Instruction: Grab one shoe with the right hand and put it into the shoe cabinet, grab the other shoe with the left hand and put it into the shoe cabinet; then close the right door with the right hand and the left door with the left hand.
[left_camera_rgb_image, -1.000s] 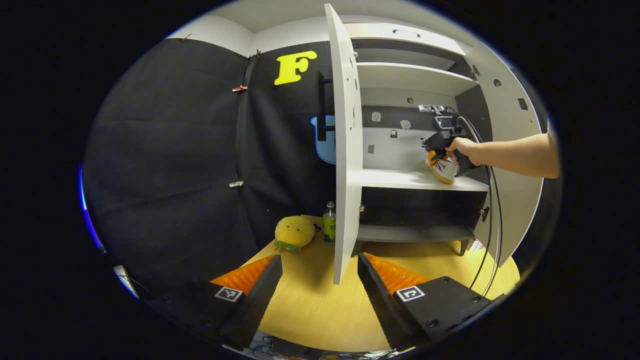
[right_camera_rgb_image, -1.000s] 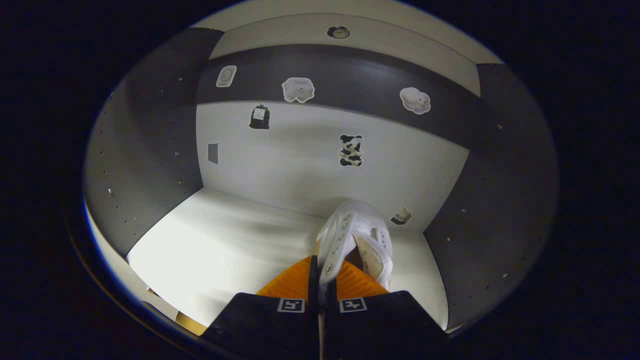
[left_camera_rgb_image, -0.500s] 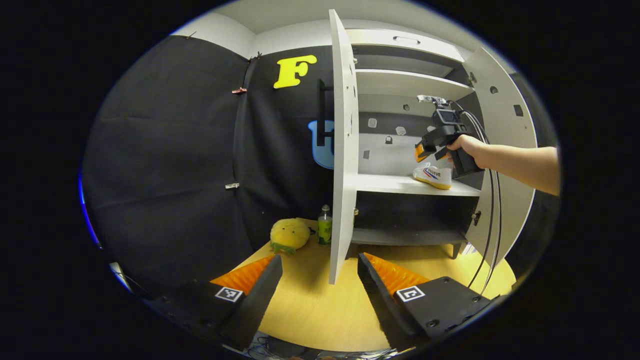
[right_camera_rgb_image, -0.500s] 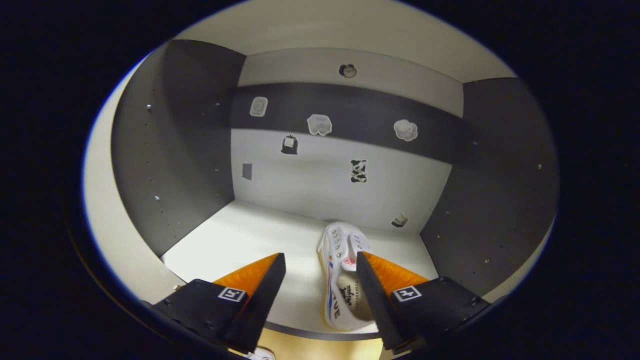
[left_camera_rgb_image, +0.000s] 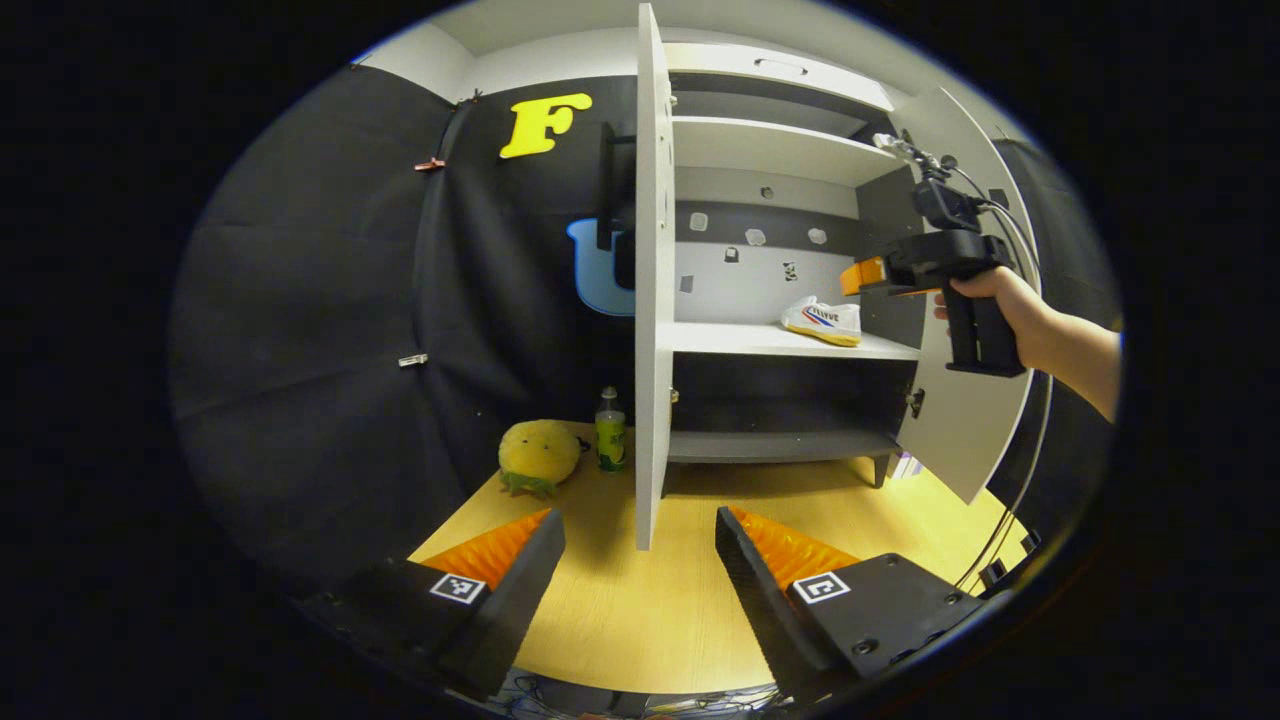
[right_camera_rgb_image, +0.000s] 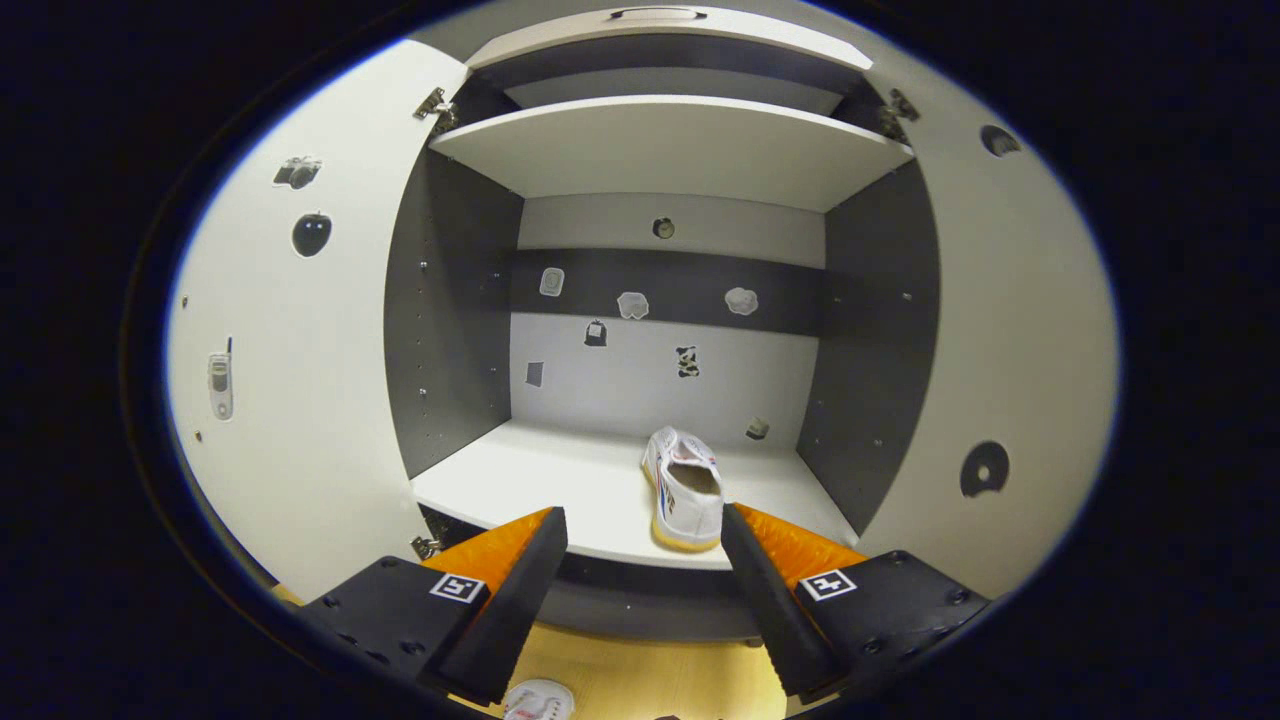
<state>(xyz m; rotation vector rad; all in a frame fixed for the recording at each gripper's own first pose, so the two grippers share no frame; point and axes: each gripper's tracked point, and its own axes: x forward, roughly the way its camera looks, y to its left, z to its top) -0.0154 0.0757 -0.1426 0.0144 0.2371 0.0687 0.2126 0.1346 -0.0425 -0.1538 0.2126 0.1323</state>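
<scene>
A white shoe (right_camera_rgb_image: 686, 487) with a yellow sole lies on the middle shelf (right_camera_rgb_image: 520, 480) of the shoe cabinet, toe pointing inward. My right gripper (right_camera_rgb_image: 645, 555) stands open just outside the cabinet front, with the shoe's heel beyond its fingers and nothing between them. The other white shoe (right_camera_rgb_image: 537, 702) lies on the wooden floor below it. In the left gripper view the shelved shoe (left_camera_rgb_image: 822, 321) sits at the right of the shelf, and a hand holds the right gripper (left_camera_rgb_image: 858, 277) above and right of it. My left gripper (left_camera_rgb_image: 640, 560) is open and empty, low over the floor.
Both cabinet doors stand open: the left door (left_camera_rgb_image: 648, 280) edge-on ahead of my left gripper, the right door (left_camera_rgb_image: 965, 410) swung out. A yellow plush toy (left_camera_rgb_image: 538, 455) and a green bottle (left_camera_rgb_image: 610, 443) sit on the wooden floor (left_camera_rgb_image: 640, 620) left of the cabinet. Cables hang by the right door.
My right gripper opened, left the shoe on the shelf and backed out of the cabinet. The left gripper has drifted back a little and stayed open.
</scene>
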